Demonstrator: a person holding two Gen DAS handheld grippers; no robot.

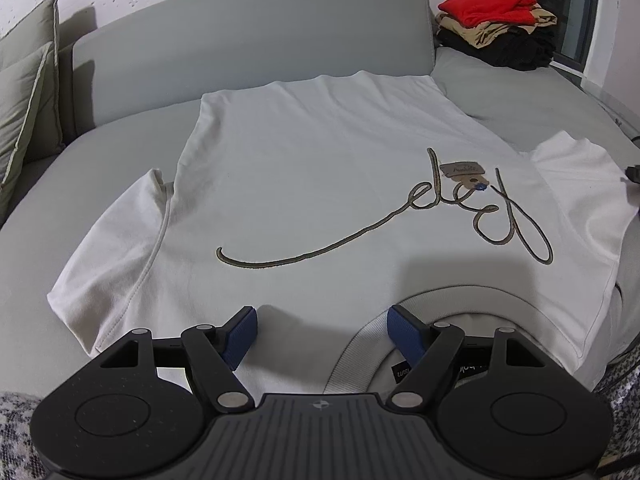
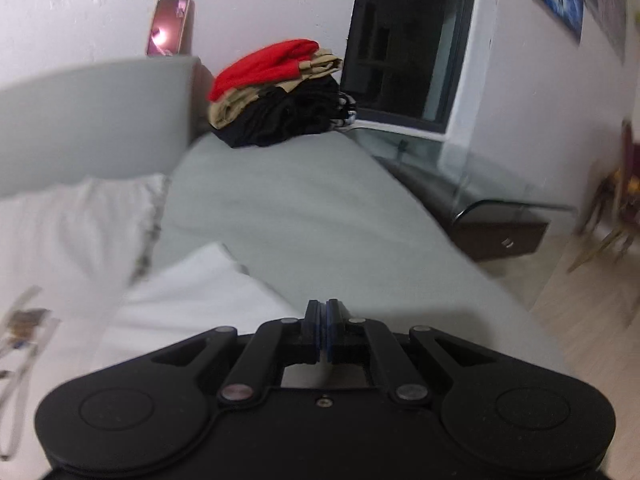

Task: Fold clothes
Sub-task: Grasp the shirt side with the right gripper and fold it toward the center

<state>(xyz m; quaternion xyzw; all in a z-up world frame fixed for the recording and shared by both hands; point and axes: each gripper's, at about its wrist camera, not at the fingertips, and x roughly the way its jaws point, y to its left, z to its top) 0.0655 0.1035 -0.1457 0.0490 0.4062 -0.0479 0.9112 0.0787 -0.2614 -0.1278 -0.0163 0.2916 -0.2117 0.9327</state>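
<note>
A white T-shirt lies spread flat, front up, on a grey sofa seat. It has gold script embroidery and a paper tag on the chest. Its ribbed collar is nearest me. My left gripper is open just above the shirt beside the collar, with nothing between its blue pads. The right wrist view is blurred; there my right gripper is shut with no cloth showing between its fingers, hovering over the seat just right of the shirt's sleeve.
A pile of folded clothes, red on top, sits at the seat's far right corner. Cushions lean at the left. A pink phone stands on the backrest. A glass table is past the seat's right edge.
</note>
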